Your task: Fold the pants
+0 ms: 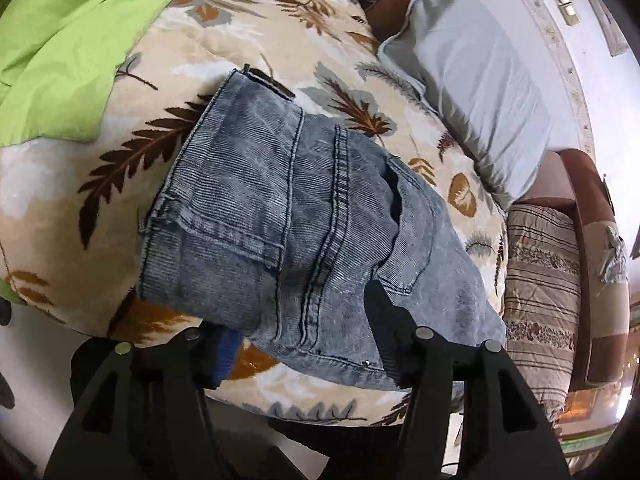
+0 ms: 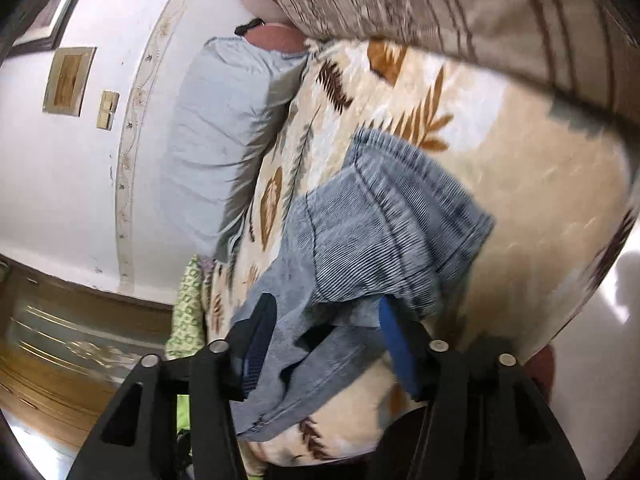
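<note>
Grey-blue jeans [image 1: 280, 208] lie folded into a compact stack on a cream leaf-patterned blanket [image 1: 224, 36], back pocket and seat seam up. My left gripper [image 1: 304, 344] is open at the stack's near edge; its left finger [image 1: 226, 354] lies under the denim edge and its right finger [image 1: 380, 312] rests on top. In the right wrist view the same jeans [image 2: 384, 236] are close ahead. My right gripper [image 2: 328, 332] is open, with a denim layer lying between its blue-padded fingers [image 2: 394, 336].
A pale grey pillow [image 1: 472, 80] lies against the headboard, also in the right wrist view [image 2: 216, 140]. A green sheet [image 1: 68, 40] covers the bed's left side. A striped brown quilt [image 1: 540, 280] lies folded at the right. A white wall [image 2: 60, 184] stands behind.
</note>
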Tool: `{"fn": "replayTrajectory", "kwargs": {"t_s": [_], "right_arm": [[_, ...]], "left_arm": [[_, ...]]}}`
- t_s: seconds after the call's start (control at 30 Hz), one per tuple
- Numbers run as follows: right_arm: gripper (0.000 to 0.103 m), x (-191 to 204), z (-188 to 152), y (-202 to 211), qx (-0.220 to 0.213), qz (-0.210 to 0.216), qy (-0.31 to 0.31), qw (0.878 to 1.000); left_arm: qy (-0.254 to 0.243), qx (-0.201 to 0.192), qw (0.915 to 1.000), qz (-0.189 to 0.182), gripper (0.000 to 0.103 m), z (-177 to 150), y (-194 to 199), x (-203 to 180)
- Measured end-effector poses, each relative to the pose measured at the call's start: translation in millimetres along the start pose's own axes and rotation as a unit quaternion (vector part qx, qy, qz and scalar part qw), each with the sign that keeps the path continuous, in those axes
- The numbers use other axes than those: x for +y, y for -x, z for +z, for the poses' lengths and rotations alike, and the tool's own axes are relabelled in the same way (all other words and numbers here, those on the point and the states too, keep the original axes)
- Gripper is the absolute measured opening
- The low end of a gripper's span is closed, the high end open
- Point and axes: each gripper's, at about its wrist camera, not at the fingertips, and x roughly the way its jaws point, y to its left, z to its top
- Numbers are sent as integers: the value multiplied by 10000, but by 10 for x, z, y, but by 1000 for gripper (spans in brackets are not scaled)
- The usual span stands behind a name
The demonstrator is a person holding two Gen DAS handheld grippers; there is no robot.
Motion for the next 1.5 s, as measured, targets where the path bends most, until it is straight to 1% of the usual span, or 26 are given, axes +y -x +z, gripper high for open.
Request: {"fn": "replayTrajectory", "kwargs": {"t_s": [0.07,0.13,0.2,0.23,0.27,0.3,0.33,0.4,0.43,0.47,0.53,0.57,0.63,0.7,0.73,0.77,0.87,0.97,1.03,1.13,1.17,1.23,1.3,1.4,1.47,1.5], "right_arm": [[56,-30,49,-73,87,43,-169,9998],[56,-106,118,-163,90,-65,-508,9986],[49,-169,155,-247,58,-275,-726,9970],[21,-198,171,-315,81,-398,-839,9956],[9,-203,200,-358,130,-363,-883,9953],[9,-173,241,-385,171,-319,-854,9957],[9,-21,358,-378,84,-270,-605,9978],[9,319,542,-281,-146,72,-100,9998],[9,578,622,-176,-330,314,276,9986],[8,852,666,-40,-561,427,769,9945],[8,1119,664,163,-840,478,1320,9865],[9,1098,650,188,-831,454,1319,9867],[9,877,530,164,-667,159,1299,9892],[9,545,400,79,-376,-267,1253,9910],[9,313,313,12,-196,-484,1052,9931],[9,56,227,-56,-5,-602,766,9952],[9,-130,234,-79,-18,-510,448,9977],[9,211,422,-86,-210,-373,859,9954],[9,654,533,-46,-410,-177,1386,9893],[8,1107,479,119,-655,153,2013,9772],[9,1101,442,149,-645,165,2030,9769],[9,905,353,164,-511,33,1835,9817],[9,435,201,111,-230,-360,1494,9878],[10,-213,-35,7,251,-802,873,9926],[17,-476,-106,-17,432,-833,506,9943],[19,-541,-107,24,376,-811,394,9952]], "left_arm": [[82,38,10000,17,57,46,-58,3],[95,45,9999,72,56,85,-110,-8],[105,13,9997,216,36,128,-142,-11],[105,-18,9994,319,22,156,-145,-14],[118,-48,9994,335,11,192,-129,-9],[141,-108,9994,297,9,228,-92,-4],[167,-207,9994,215,8,272,-25,-9],[168,-401,9990,-64,8,343,145,-66],[102,-542,9983,-167,8,359,248,-124],[-4,-674,9975,-217,8,359,342,-190],[-192,-757,9967,-231,8,324,443,-268],[-257,-747,9967,-200,8,290,450,-265],[-382,-687,9969,-65,8,196,395,-197],[-336,-438,9983,179,8,96,227,-42],[-177,-178,9994,235,8,53,93,83],[-53,-44,9996,275,8,44,22,146],[206,58,9996,200,8,67,-15,233],[-7,-185,9998,110,8,119,142,60],[-183,-337,9992,58,8,128,252,-80],[-324,-368,9988,69,8,122,299,-142],[-334,-337,9988,117,8,115,281,-122],[-268,-184,9993,189,8,96,206,-38],[-177,3,9995,280,8,46,101,67],[-117,179,9988,437,9,-18,-7,189],[-83,270,9986,447,9,-35,-32,226],[-99,284,9986,440,9,-36,-27,226]]}}
